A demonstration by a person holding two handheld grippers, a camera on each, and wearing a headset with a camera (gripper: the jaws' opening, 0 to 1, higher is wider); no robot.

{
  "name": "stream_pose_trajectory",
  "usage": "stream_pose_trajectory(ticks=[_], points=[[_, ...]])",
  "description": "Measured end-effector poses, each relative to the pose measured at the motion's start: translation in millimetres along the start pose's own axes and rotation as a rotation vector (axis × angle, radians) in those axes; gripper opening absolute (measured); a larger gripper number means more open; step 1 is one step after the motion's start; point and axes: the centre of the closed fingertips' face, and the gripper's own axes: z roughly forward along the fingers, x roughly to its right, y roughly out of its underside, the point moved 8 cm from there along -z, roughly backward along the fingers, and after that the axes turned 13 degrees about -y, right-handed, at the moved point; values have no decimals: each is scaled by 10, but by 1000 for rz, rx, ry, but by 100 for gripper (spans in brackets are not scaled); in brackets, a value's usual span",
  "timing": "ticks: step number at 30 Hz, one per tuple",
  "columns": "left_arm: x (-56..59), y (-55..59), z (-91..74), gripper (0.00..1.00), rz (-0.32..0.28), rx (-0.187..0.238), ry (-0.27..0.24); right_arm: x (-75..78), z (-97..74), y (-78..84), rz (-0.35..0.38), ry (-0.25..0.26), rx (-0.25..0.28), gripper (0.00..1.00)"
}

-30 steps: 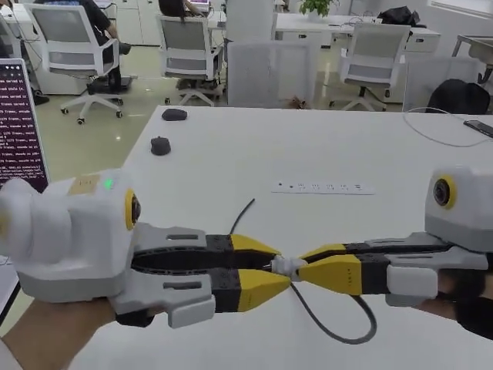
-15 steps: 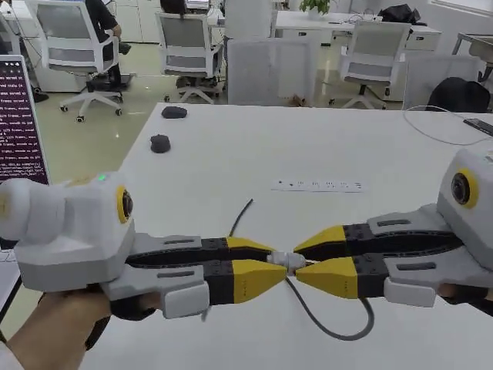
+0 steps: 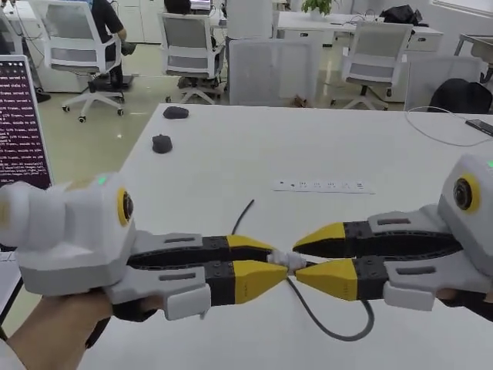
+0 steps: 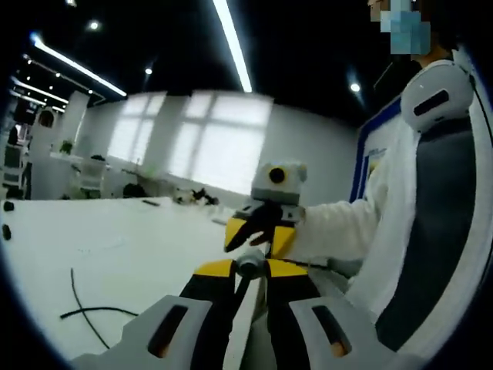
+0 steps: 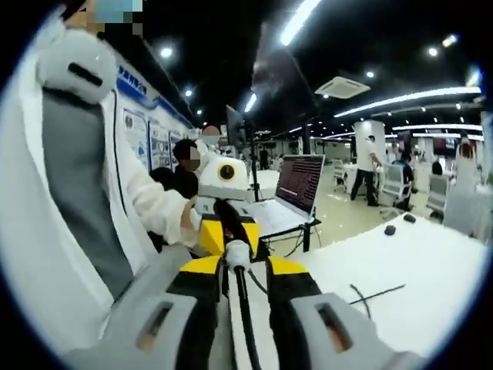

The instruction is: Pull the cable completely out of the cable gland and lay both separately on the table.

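A small white plastic cable gland [image 3: 283,257] is held in the air between the two tools, above the near part of the wide white surface [image 3: 231,154] and closer to its left edge than its right. The left tool [image 3: 277,261], with black jaws ending in yellow tips, comes in from the left. Its jaws are clamped on the left end of the gland. The right tool [image 3: 297,258], of the same make, comes in from the right and points straight at the left one. Its yellow tips are drawn in on the gland's other end, right where the thin black cable [image 3: 331,333] comes out.

In the right gripper view the cable [image 5: 245,308] runs from the gland [image 5: 236,254] back between that tool's jaws. In the head view it drops from the gland to the surface and curls in a loop near the near edge, under the right tool. Another stretch of it lies flat behind the left tool, with its free end pointing toward the far edge. The cable is not yet out of the gland.

A long white power strip [image 3: 320,186] lies flat in the middle of the surface, well apart from the tools. Two dark computer mice [image 3: 161,143] sit near the far left corner. A laptop screen with lines of text [image 3: 21,123] stands beyond the left edge.
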Motion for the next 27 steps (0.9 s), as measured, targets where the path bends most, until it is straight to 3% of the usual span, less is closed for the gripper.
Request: stream_pose_trajectory(ticks=[4,10,14,19,24,27], points=[[52,-4,-1,15,83,21,-1,16,-50,29,181,-49,97,25],[90,-11,-19,15,136,48,-6,-5,-61,99,281,-85,135,21],[98,-7,-23,15,159,58,-6,-34,6,150,311,-115,112,18],[121,-9,-22,15,169,56,-4,-41,28,153,350,-135,136,12],[99,0,-37,15,181,46,-5,-44,46,148,313,-130,108,12],[49,12,-47,15,122,48,-15,-36,56,134,252,-112,99,11]])
